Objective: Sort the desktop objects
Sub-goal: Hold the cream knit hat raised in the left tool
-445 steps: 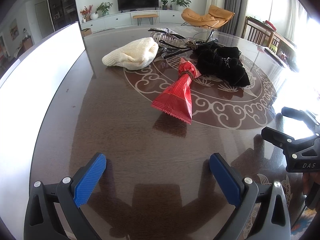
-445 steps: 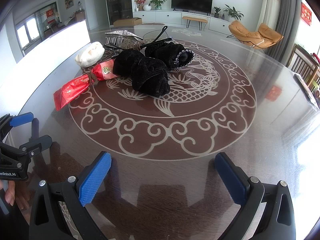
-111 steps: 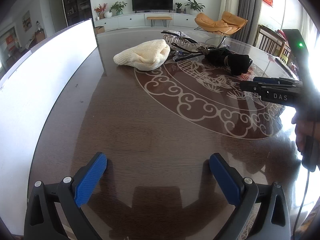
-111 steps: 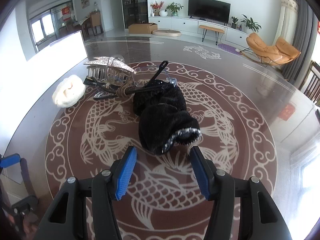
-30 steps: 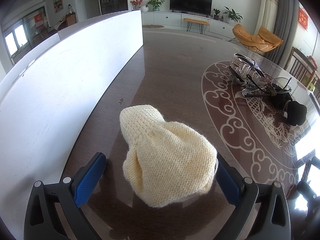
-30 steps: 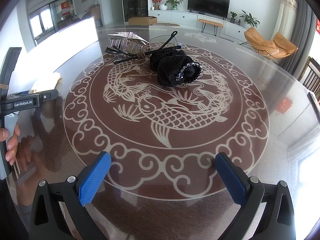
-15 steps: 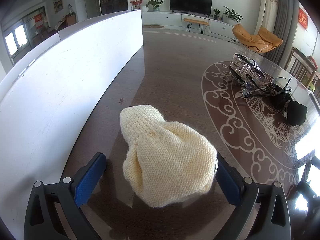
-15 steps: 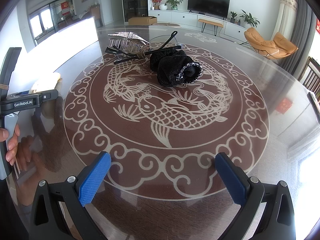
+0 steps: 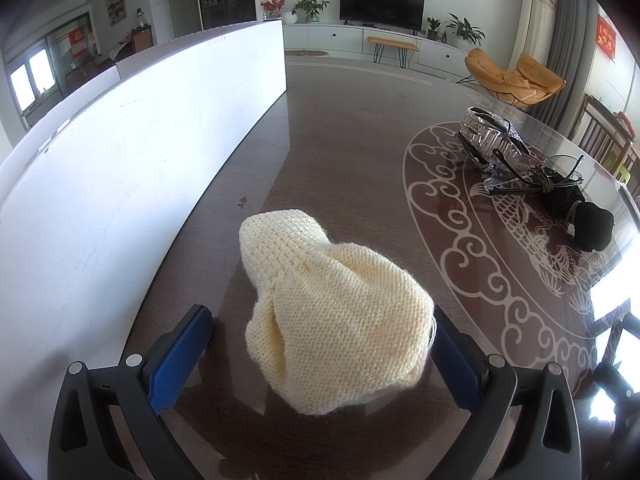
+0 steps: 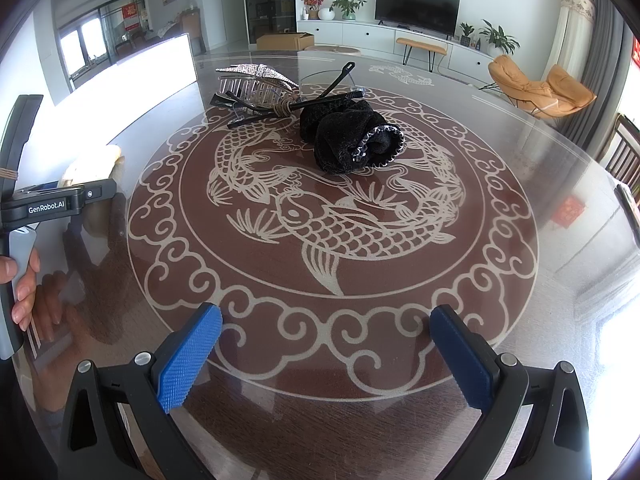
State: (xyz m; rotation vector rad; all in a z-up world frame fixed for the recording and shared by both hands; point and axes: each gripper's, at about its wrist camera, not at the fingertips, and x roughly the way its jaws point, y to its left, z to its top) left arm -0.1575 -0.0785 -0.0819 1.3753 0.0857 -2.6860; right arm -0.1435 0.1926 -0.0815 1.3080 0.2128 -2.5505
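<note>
The left hand-held gripper (image 9: 320,354) is straddling the cream knit hat (image 9: 332,316) on the surface (image 9: 344,152), jaws spread wide. The right hand-held gripper (image 10: 326,354) is hovering agape, empty, well short of the black sock (image 10: 350,142).

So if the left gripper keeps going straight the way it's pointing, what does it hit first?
The cream knitted hat. It already lies between the open fingers of the left gripper, so going forward would push into it almost at once, well before the white board beyond.
</note>
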